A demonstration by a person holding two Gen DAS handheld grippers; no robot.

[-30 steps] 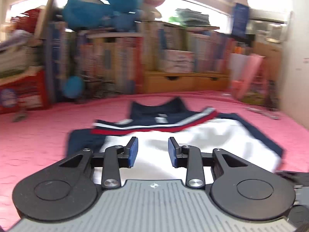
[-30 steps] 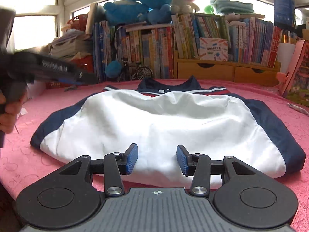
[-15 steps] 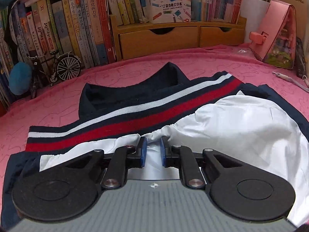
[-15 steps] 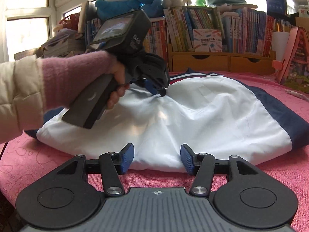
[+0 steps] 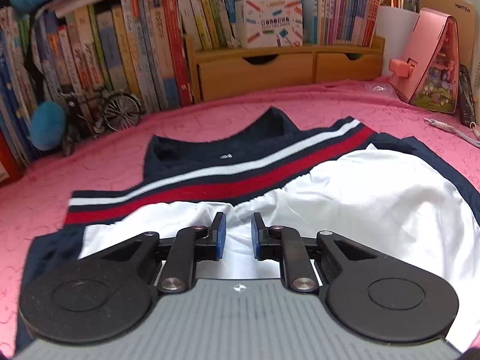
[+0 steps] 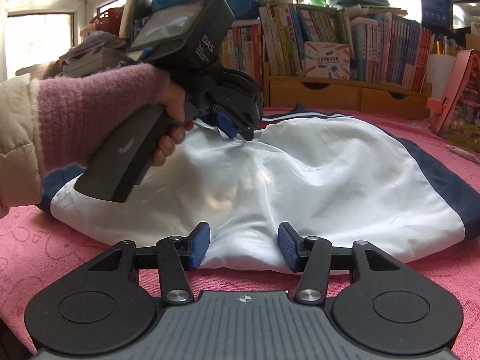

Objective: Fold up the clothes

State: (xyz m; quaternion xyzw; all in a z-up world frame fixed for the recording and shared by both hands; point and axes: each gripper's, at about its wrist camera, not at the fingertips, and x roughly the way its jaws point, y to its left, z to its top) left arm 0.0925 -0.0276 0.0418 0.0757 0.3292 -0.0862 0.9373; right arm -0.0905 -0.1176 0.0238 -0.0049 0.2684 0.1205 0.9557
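A white jacket (image 5: 360, 210) with navy sides and a red, white and navy band lies spread on the pink cover (image 5: 210, 120). My left gripper (image 5: 238, 234) sits just below the striped band, shut on a bunched fold of white fabric. In the right wrist view that left gripper (image 6: 237, 133), held by a hand (image 6: 171, 126) in a pink sleeve, pulls the jacket (image 6: 300, 180) up into a small peak. My right gripper (image 6: 243, 247) is at the near hem. Its jaws are closing with the white hem between them, the pads still apart.
Packed bookshelves and wooden drawers (image 5: 285, 69) line the back. A toy bicycle (image 5: 111, 111) stands at the back left. A pink house-shaped box (image 5: 432, 60) and a white cord (image 5: 450, 129) lie at the right. The pink cover's front edge is near the right gripper.
The left gripper swung in from the left, came down on the jacket below the striped band and closed on white fabric. The right gripper stayed at the hem, its jaws slightly wider.
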